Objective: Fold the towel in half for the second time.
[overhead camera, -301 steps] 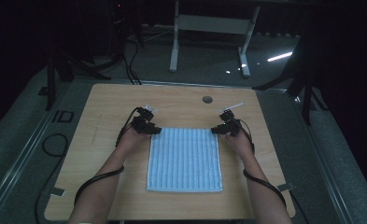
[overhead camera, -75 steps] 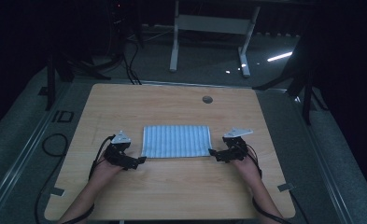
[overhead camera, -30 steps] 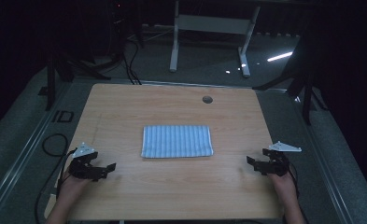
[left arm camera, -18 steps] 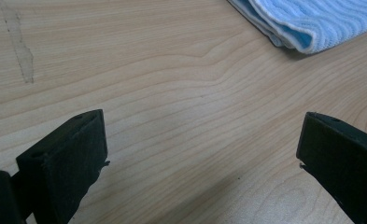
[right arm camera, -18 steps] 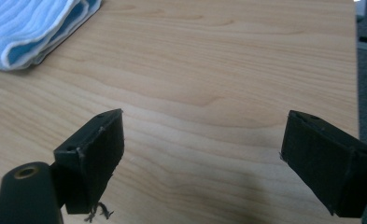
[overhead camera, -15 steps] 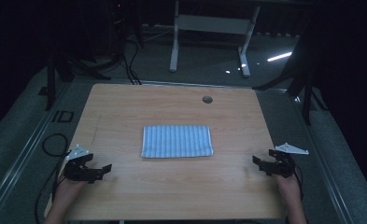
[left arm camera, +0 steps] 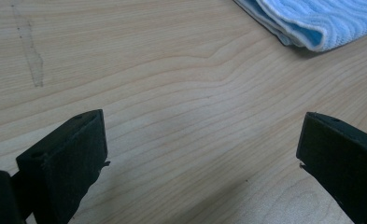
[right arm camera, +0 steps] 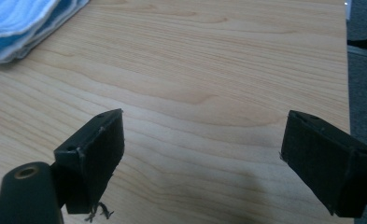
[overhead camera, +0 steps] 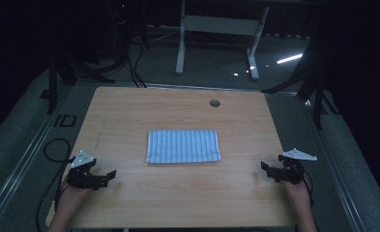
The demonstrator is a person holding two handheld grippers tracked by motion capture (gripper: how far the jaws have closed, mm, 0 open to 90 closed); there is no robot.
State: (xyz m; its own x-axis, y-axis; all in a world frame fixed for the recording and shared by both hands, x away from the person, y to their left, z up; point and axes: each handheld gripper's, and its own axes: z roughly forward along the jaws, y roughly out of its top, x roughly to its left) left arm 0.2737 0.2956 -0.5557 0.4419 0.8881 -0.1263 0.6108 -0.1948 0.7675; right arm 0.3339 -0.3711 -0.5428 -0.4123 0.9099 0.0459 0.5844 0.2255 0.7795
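Pulled back to the near corners since a second ago, left gripper (overhead camera: 111, 174) and right gripper (overhead camera: 266, 167), fingers spread wide, holding nothing. Folded blue towel (overhead camera: 183, 146) mid-surface (overhead camera: 178, 106), well apart, nothing between. Cable hole (overhead camera: 214, 103) beyond.

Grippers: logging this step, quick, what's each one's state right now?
Left gripper: open, holding nothing.
Right gripper: open, holding nothing.
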